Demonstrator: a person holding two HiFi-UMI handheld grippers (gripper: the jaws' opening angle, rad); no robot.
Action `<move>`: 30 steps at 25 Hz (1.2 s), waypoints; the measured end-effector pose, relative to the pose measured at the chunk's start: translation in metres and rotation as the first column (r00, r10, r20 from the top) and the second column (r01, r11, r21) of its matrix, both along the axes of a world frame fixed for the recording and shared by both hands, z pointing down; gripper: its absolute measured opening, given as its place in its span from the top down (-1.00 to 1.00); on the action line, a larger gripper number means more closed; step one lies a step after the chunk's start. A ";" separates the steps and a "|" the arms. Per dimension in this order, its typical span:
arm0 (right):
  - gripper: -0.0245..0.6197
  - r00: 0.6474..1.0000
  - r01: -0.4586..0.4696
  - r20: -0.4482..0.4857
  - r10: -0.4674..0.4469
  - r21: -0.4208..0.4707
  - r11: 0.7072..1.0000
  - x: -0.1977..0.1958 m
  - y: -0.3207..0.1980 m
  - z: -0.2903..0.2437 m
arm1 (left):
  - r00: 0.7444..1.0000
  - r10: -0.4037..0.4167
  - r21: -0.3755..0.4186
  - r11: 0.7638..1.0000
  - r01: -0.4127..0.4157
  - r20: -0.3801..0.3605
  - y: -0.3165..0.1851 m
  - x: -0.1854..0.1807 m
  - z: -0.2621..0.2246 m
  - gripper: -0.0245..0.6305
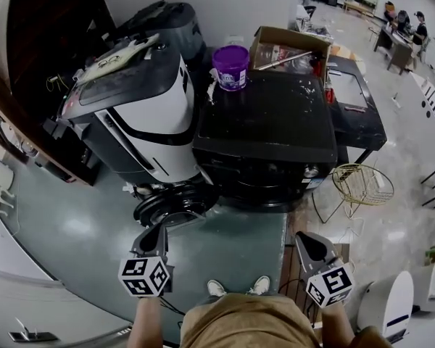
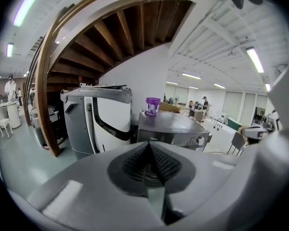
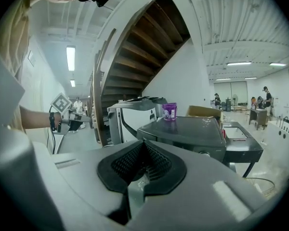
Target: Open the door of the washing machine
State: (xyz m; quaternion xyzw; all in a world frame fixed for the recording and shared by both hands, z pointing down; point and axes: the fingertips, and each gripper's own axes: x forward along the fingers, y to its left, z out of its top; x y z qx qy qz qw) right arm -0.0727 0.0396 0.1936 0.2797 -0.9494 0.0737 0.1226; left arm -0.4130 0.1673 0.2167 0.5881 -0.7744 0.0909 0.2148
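**A:** Where is the washing machine (image 1: 268, 125)?

**B:** It is the black front-loader, straight ahead of both grippers, top panel seen from above. Its round door (image 1: 170, 207) hangs off the lower front at the washing machine's left corner. It looks swung out from the front rather than flush with it.

**A:** Left hand-held gripper (image 1: 156, 234)?

**B:** It is held in the air in front of the washing machine, on the door's side, above the door and apart from it. Its own view shows the ribbed pads pressed together with nothing between them.

**A:** Right hand-held gripper (image 1: 306, 239)?

**B:** It is in front of the washing machine's right corner and also touches nothing. The pads meet and the grip is empty.

**A:** What is on top of the washing machine?

**B:** A purple bucket (image 1: 230, 67) stands upright at the back left of the lid. A cardboard box (image 1: 286, 43) sits behind the washing machine's back right corner.

**A:** Neighbours?

**B:** A white and grey appliance (image 1: 148, 114) stands just left of the washing machine, tilted in the head view. A dark bench (image 1: 362, 125) adjoins the right side. A yellow wire stool (image 1: 362, 185) stands on the floor off the front right corner.

**A:** Operator?

**B:** The shoes (image 1: 259, 286) are on the green floor (image 1: 80, 209) in front of the washing machine, between the two grippers.
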 end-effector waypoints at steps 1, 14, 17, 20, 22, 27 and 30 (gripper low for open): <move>0.91 1.000 -0.001 0.005 0.001 0.007 1.000 0.001 -0.002 -0.005 | 1.000 0.003 0.016 1.000 -0.003 0.007 0.000 0.001 -0.005 0.75; 0.91 0.999 -0.019 0.035 0.017 0.070 0.997 0.002 -0.022 -0.050 | 0.999 0.005 0.136 0.991 -0.011 0.052 -0.002 0.000 -0.047 0.75; 0.91 0.999 -0.038 0.038 0.035 0.075 0.996 0.006 -0.025 -0.057 | 0.999 -0.006 0.152 0.988 -0.001 0.046 0.004 -0.001 -0.052 0.75; 0.91 0.997 -0.064 0.049 0.060 0.079 0.995 0.015 -0.026 -0.061 | 0.999 -0.008 0.154 0.988 0.000 0.053 0.011 0.001 -0.053 0.75; 0.91 0.995 -0.082 0.059 0.077 0.088 0.993 0.019 -0.027 -0.064 | 0.998 -0.009 0.167 0.986 -0.001 0.060 0.014 0.003 -0.058 0.75; 0.91 0.993 -0.107 0.067 0.099 0.117 0.987 0.024 -0.023 -0.085 | 0.995 0.011 0.203 0.979 -0.032 0.103 0.020 0.012 -0.079 0.75; 0.91 0.991 -0.120 0.073 0.111 0.129 0.984 0.028 -0.018 -0.094 | 0.994 0.026 0.237 0.970 -0.051 0.106 0.022 0.015 -0.094 0.75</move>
